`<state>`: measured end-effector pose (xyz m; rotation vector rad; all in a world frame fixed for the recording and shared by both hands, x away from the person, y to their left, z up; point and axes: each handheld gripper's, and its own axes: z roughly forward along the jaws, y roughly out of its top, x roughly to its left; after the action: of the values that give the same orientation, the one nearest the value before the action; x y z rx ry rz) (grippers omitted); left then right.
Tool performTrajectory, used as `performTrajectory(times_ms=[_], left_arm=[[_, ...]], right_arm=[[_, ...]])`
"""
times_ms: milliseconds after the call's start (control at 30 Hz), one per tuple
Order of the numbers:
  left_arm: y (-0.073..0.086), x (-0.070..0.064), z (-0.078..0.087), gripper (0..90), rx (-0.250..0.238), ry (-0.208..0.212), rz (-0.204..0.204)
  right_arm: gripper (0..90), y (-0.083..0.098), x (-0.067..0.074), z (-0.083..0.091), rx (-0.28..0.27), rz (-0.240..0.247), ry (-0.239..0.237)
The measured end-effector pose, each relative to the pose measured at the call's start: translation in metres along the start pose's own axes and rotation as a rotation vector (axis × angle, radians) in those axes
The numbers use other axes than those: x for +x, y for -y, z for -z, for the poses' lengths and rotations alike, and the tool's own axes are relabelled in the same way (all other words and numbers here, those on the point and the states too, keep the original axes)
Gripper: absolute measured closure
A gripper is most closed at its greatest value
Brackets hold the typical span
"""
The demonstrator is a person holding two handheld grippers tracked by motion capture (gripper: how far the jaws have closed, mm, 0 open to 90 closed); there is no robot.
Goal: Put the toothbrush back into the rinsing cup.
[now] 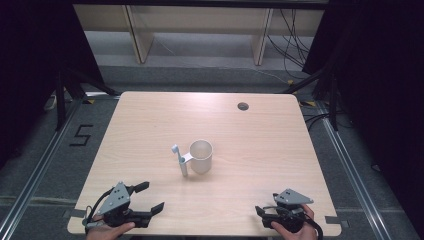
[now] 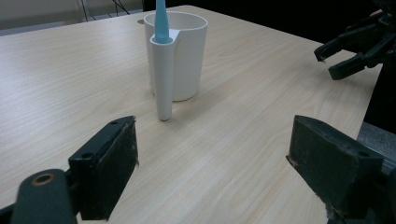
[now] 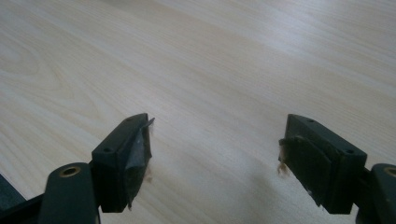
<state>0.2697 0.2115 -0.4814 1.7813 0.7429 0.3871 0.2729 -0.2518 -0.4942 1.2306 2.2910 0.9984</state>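
1. The left tool (image 1: pixel 150 196) rested at the near left edge of the bench (image 1: pixel 150 120), its jaws wide apart and holding nothing
2. Ahead of it and a little to its right stood a white cup (image 2: pixel 180 51) with a side tube (image 2: pixel 163 79) carrying a blue toothbrush (image 2: pixel 161 21), upright, well apart from both tools
3. The right tool (image 3: pixel 215 149) lay at the near right edge, jaws also spread wide over bare wood, empty

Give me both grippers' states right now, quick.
Left gripper: open, holding nothing, jaws wide apart short of the white cup.
Right gripper: open, holding nothing, over bare table.
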Motion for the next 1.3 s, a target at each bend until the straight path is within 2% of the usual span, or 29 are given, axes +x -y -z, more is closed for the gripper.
performTrajectory(times_ms=[33, 133, 167, 200, 233, 267, 300, 333, 367, 400, 433, 467, 500, 600, 633, 767, 833, 867, 967, 1133, 1300], left_arm=[[0.000, 0.000, 0.001, 14.8, 0.016, -0.004, -0.007], [0.003, -0.002, 0.002, 14.8, 0.026, -0.002, -0.015], [0.003, -0.004, 0.002, 14.8, 0.033, -0.003, -0.014], [0.004, -0.004, 0.003, 14.8, 0.035, -0.001, -0.018], [0.005, -0.005, 0.003, 14.8, 0.034, 0.005, -0.020], [0.005, -0.006, 0.003, 14.8, 0.039, 0.000, -0.022], [0.006, -0.006, 0.004, 14.8, 0.047, 0.002, -0.028], [0.007, -0.008, 0.003, 14.8, 0.035, 0.006, -0.024], [0.007, -0.009, 0.005, 14.8, 0.054, -0.004, -0.031], [0.008, -0.010, 0.005, 14.8, 0.038, -0.004, -0.032], [0.008, -0.010, 0.006, 14.8, 0.047, -0.001, -0.041], [0.008, -0.011, 0.008, 14.8, 0.058, -0.007, -0.039], [0.009, -0.012, 0.008, 14.8, 0.052, -0.004, -0.033], [0.012, -0.013, 0.009, 14.8, 0.053, 0.003, -0.031], [0.012, -0.013, 0.010, 14.8, 0.062, 0.006, -0.035], [0.014, -0.016, 0.014, 14.8, 0.079, 0.006, -0.044], [0.016, -0.017, 0.015, 14.8, 0.072, -0.007, -0.028], [0.016, -0.016, 0.017, 14.8, 0.091, -0.011, -0.038], [0.017, -0.017, 0.019, 14.8, 0.100, -0.021, -0.019], [0.021, -0.020, 0.020, 14.8, 0.113, -0.013, -0.010], [0.023, -0.022, 0.022, 14.8, 0.147, -0.013, -0.024]], right_arm=[[24.5, 0.000, 0.000, 0.000, -0.002, 0.003, 0.000], [24.5, 0.000, 0.001, 0.001, 0.012, -0.011, -0.002], [24.5, 0.000, 0.003, 0.001, 0.015, -0.042, -0.015], [24.5, 0.000, 0.002, 0.000, 0.001, -0.027, -0.008], [24.5, 0.000, 0.002, 0.000, 0.009, -0.032, -0.012], [24.5, 0.000, 0.001, 0.001, 0.011, -0.010, -0.002], [24.5, 0.000, 0.003, 0.001, 0.014, -0.037, -0.015], [24.5, 0.000, 0.002, 0.001, 0.015, -0.037, -0.012], [24.5, 0.000, 0.000, 0.000, -0.004, 0.004, 0.002], [24.5, 0.000, 0.001, 0.000, 0.005, -0.005, -0.002], [24.5, 0.000, 0.000, 0.000, -0.002, 0.008, 0.004], [24.5, 0.000, 0.001, 0.001, 0.011, -0.008, -0.001], [24.5, -0.001, 0.000, 0.001, 0.010, 0.000, -0.011], [24.5, 0.000, 0.001, 0.000, 0.009, -0.011, -0.005], [24.5, 0.000, 0.000, -0.001, 0.016, -0.017, -0.034], [24.4, 0.000, -0.001, -0.002, 0.012, -0.008, -0.022], [24.5, 0.000, -0.001, -0.001, 0.012, -0.009, -0.023], [24.4, 0.000, -0.001, -0.001, 0.009, -0.008, -0.023], [24.4, 0.000, -0.001, -0.001, 0.009, -0.009, -0.028], [24.4, 0.000, -0.001, -0.001, 0.013, -0.007, -0.024], [24.4, 0.000, -0.001, -0.001, 0.014, -0.006, -0.024]])
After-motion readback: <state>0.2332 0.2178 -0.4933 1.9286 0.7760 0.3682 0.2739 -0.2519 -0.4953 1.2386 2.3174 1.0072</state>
